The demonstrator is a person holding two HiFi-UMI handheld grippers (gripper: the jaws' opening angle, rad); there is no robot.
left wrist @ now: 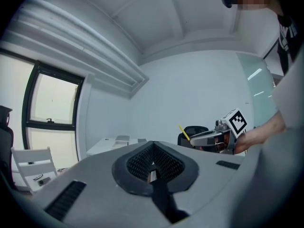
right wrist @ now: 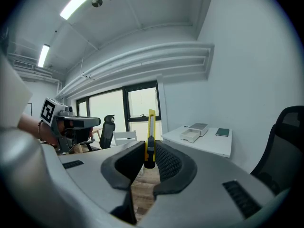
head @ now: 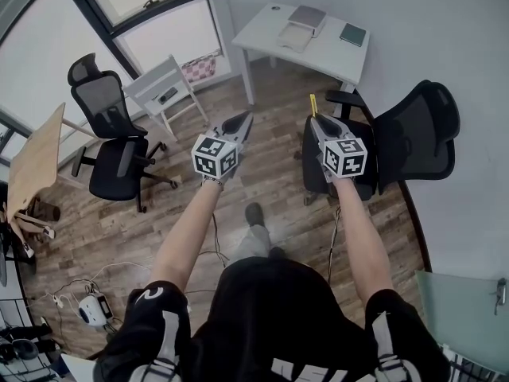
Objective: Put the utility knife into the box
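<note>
Utility knife (head: 312, 103): in the head view its yellow tip sticks out of the right hand-held gripper (head: 316, 119), raised over the wooden floor (head: 262, 181) and well apart from the white box (head: 297, 37) near the middle of the tabletop (head: 338, 54). The left hand-held gripper (head: 242, 122) is raised beside it.

Left gripper view: jaws pressed together, nothing between them.

Right gripper view: the pads pinch the knife upright, with the box ahead.

This looks like the carrying step. Next, reach the tabletop and lower the knife into the seemingly open box.

two grippers, the left gripper (head: 243, 122) and right gripper (head: 315, 119), one utility knife (head: 312, 104), two black office chairs (head: 107, 126) (head: 417, 130), one white chair (head: 161, 86), one counter (head: 262, 30) and one box (head: 302, 24).
</note>
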